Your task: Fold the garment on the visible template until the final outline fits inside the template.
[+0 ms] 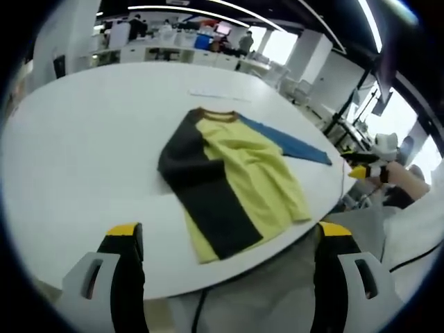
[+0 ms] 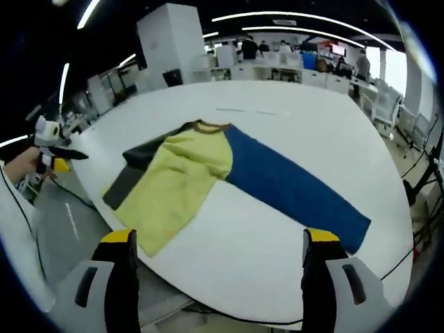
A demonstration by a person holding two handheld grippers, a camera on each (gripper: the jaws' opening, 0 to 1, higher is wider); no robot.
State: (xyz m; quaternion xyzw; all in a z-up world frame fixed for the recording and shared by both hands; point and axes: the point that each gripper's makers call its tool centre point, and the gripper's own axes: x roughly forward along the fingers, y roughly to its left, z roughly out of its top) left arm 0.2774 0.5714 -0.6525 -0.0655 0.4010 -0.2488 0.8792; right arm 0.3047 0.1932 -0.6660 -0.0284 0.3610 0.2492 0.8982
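Note:
A long-sleeved shirt (image 1: pixel 243 173) lies flat on the round white table (image 1: pixel 90 139). Its body is yellow with a brown collar. The dark grey sleeve (image 1: pixel 198 180) is folded over the body, and the blue sleeve (image 2: pixel 291 184) stretches straight out across the table. Faint thin lines (image 1: pixel 216 94) mark the table beyond the collar. My left gripper (image 1: pixel 229 230) hovers open over the near table edge, short of the hem, holding nothing. My right gripper (image 2: pixel 218 236) is open too, above the table edge near the yellow hem (image 2: pixel 149 215) and off the cloth. Each gripper also appears in the other's view, hand-held off the table: right gripper (image 1: pixel 371 166), left gripper (image 2: pixel 52 149).
The table edge curves close under both grippers, with grey floor and cables (image 2: pixel 416 257) below. Office desks (image 1: pixel 173 52), chairs (image 2: pixel 406 121) and standing people (image 2: pixel 248 47) are beyond the far side. A light stand (image 1: pixel 347 111) is off the table's right.

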